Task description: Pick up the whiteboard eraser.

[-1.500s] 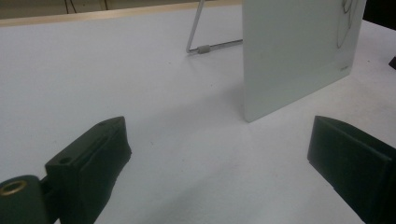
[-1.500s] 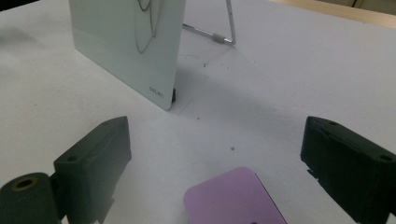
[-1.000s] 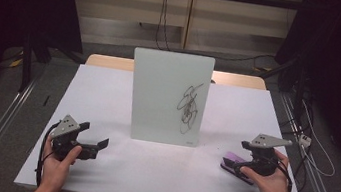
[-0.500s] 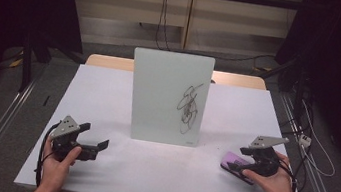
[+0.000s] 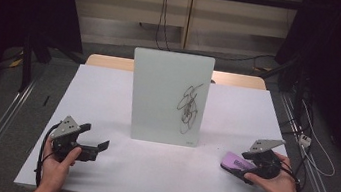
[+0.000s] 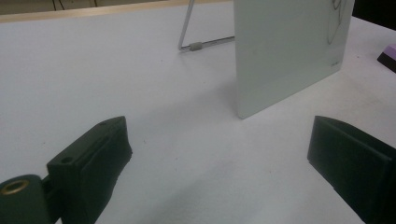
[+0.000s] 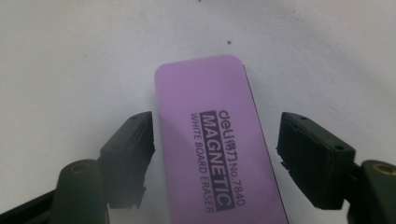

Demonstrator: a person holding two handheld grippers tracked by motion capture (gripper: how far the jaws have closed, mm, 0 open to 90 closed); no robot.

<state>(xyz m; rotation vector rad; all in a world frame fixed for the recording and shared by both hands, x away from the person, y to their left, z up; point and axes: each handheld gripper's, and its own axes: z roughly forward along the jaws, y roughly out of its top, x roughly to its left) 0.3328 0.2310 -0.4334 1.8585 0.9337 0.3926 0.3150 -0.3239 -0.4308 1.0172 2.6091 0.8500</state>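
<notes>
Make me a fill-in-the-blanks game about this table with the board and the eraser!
1. The eraser between the right tool's jaws is ____ in colour.
2. The board stands ____ on the table.
3. The scribble on the board is ____ in colour.
4. The left tool's jaws hold ____.

Missing words: purple; upright; black; nothing

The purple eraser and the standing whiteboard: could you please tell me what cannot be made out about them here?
- purple eraser: near end cut off by the right gripper view's bottom edge; in the high view, partly covered by the right hand-held gripper.
- whiteboard: its scribble is too small to read; top cropped in the left gripper view.
</notes>
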